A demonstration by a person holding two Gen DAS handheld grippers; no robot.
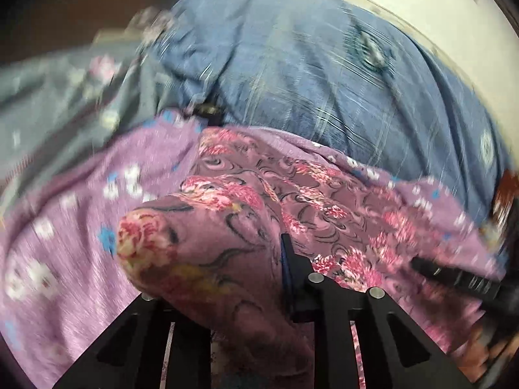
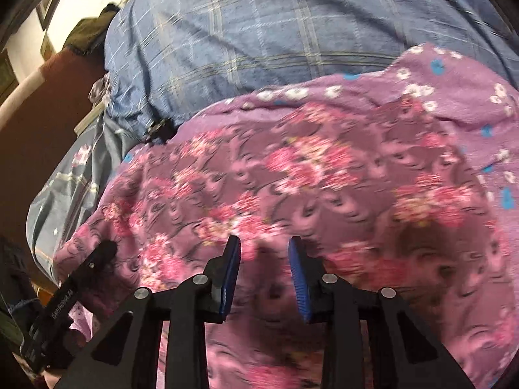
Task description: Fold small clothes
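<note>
A small mauve garment with pink flowers [image 1: 324,201] lies on a lilac sheet with white and blue flowers [image 1: 65,220]. My left gripper [image 1: 259,272] is shut on a bunched fold of the garment, which drapes over and hides its left finger. In the right wrist view the garment [image 2: 292,175] spreads below my right gripper [image 2: 264,253]. Its blue-padded fingers [image 2: 232,269] stand apart just above the cloth and hold nothing. The left gripper also shows in the right wrist view [image 2: 100,253], at the garment's left edge. The right gripper's finger shows at the far right of the left wrist view [image 1: 454,278].
A blue checked quilt [image 2: 259,32] bulges behind the garment. A grey flowered sheet [image 1: 65,103] lies to the left. The bed's left edge drops to a dark brown floor [image 2: 42,110]. A pale wall [image 1: 421,6] is at the back.
</note>
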